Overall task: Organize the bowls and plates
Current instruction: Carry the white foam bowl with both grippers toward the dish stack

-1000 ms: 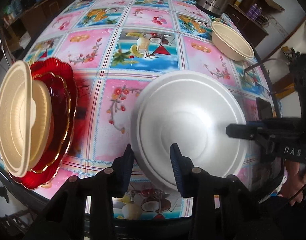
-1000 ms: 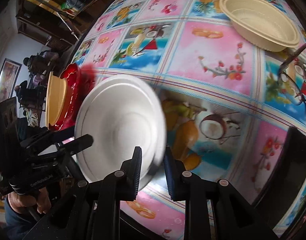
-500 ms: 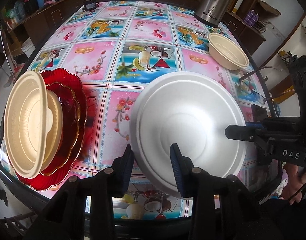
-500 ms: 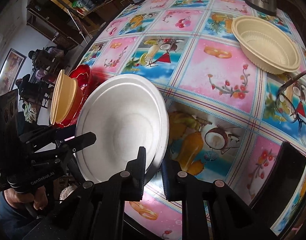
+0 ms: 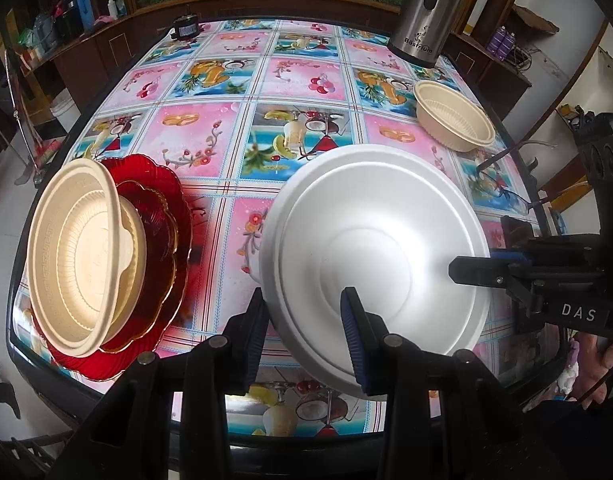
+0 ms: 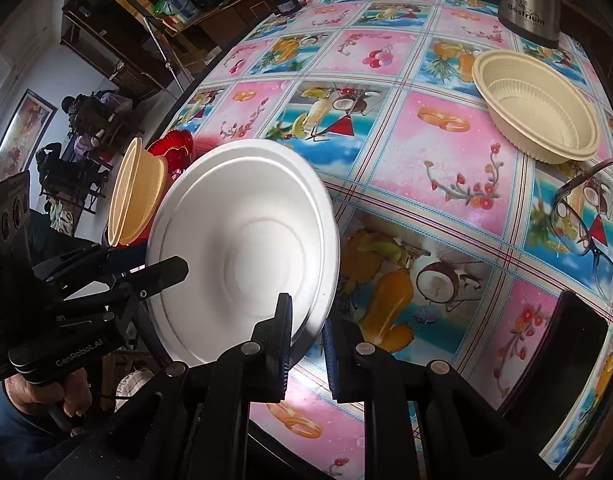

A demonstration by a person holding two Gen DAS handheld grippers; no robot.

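A white foam plate (image 5: pixel 374 248) is held above the table between both grippers; it also shows in the right wrist view (image 6: pixel 242 248). My left gripper (image 5: pixel 304 332) is shut on its near rim. My right gripper (image 6: pixel 306 336) is shut on the opposite rim and shows at the right in the left wrist view (image 5: pixel 472 266). A cream bowl (image 5: pixel 78 256) sits on stacked red plates (image 5: pixel 162 240) at the table's left edge. A second cream bowl (image 5: pixel 452 120) stands at the far right, also seen in the right wrist view (image 6: pixel 534 108).
A steel thermos (image 5: pixel 426 12) stands at the far right corner. Eyeglasses (image 6: pixel 586 232) lie by the right edge, with a black object (image 6: pixel 554 352) near them. A small dark object (image 5: pixel 185 26) sits at the far left. The flowered tablecloth (image 5: pixel 234 136) covers the table.
Both grippers have lifted the white plate higher and pulled back, so more of the table and room shows. The bowls and red plates have not moved.
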